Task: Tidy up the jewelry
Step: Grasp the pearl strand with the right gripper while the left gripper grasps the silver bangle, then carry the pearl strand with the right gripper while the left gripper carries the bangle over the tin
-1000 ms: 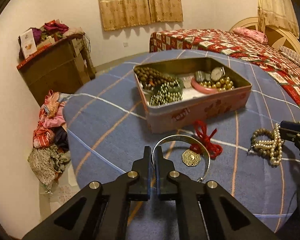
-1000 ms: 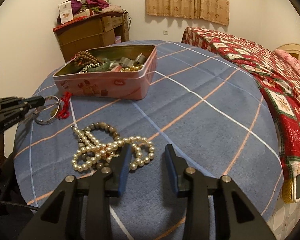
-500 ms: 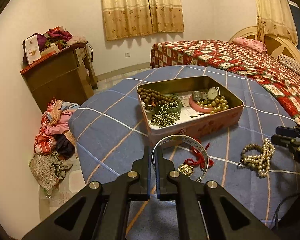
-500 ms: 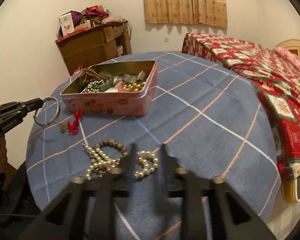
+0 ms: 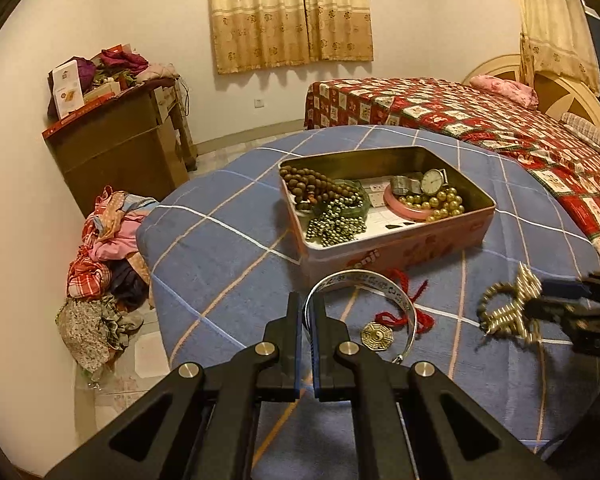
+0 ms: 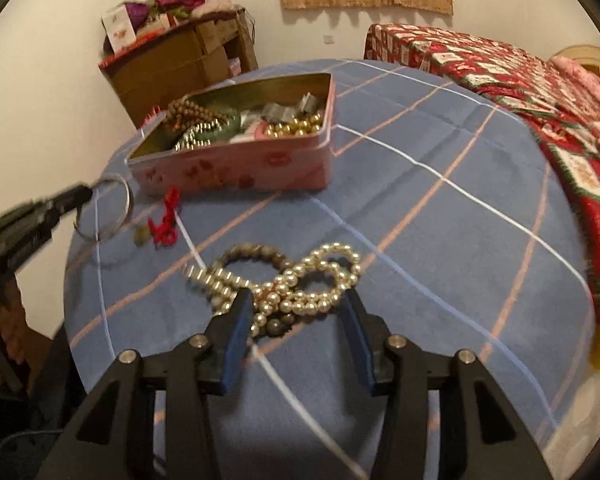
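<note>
Left gripper: jaws clamped narrow on the rim of the silver bangle, which stands up off the cloth, its open loop arching ahead of the fingertips toward the tin.
Right gripper: jaws partly apart, the blue pads on either side of the pearl strands; the beads sit between the pads, and a gap shows beside the right pad, so no firm pinch is visible. Motion blur softens the view.
Pearl strands: a tangle of pale and darker beads, looped, on the blue checked cloth near its front edge. In the left wrist view they appear blurred at the right gripper's tips.
Pink tin: open, without a lid, farther back on the cloth, past the bangle.
Tin contents: brown wooden beads at the left, a heap of small metallic beads in front of them, a pink bangle holding gold beads, and a wristwatch toward the right.
Red cord: lies on the cloth just under the silver bangle, between it and the tin.
Octagonal gold pendant: flat on the cloth, inside the bangle's outline as seen from the left wrist.
Surroundings: a bed with a red patterned cover stands beyond the cloth.
</note>
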Demonstrator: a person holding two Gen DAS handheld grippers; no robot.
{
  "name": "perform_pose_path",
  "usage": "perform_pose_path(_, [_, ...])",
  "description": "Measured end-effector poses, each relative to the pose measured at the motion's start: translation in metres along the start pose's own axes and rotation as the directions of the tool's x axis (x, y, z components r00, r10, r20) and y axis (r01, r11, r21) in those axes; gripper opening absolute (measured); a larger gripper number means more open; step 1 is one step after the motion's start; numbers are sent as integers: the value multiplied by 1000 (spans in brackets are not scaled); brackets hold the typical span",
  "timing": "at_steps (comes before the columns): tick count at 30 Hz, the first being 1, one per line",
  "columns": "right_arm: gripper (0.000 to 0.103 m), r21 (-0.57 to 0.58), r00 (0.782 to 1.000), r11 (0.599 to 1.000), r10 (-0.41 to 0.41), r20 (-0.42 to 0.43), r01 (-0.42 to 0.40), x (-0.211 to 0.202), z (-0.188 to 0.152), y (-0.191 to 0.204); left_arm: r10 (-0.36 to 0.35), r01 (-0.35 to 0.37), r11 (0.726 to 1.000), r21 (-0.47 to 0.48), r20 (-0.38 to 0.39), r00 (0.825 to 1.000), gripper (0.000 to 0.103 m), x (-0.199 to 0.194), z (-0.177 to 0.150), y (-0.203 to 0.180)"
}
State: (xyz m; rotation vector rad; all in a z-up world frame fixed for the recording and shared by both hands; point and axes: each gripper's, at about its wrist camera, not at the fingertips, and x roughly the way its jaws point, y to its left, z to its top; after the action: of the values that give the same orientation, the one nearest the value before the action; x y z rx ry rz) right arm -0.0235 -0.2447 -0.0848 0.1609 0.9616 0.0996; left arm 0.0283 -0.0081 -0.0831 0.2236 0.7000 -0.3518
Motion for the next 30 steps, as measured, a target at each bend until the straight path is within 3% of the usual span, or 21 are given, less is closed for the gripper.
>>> perform_pose_path(2, [50,12,999,1000,-22,26,21,5,5,-2,-2,2,1000,4,-1,1000,2,0,0,-1])
perform_pose_path(10, [54,96,997,993,60,39,-63,8,26,-8,-7,7,1000,-1,-9,1000,2,5,-2,-2])
perform_pose_path(13, [54,93,1000,996,6,19,-8,14,29,-4,-6,6,1000,1,-12,1000,2,10,-4,-4])
perform_pose_path(16, [35,75,1000,997,-26,17,24,22,28,0,-4,4,1000,0,-17,1000,2,15,-5,-4])
perform_pose_path(17, [20,70,1000,997,-20,22,18,22,27,1,-7,7,1000,-5,-19,1000,2,16,-6,-3])
perform_pose_path(18, [18,72,1000,997,-9,21,8,21,27,0,-11,11,1000,-10,-20,1000,2,16,-6,-2])
perform_pose_path(30, [15,-38,983,999,-26,180,33,-22,30,15,-23,24,1000,-15,36,999,2,-6,9,-1])
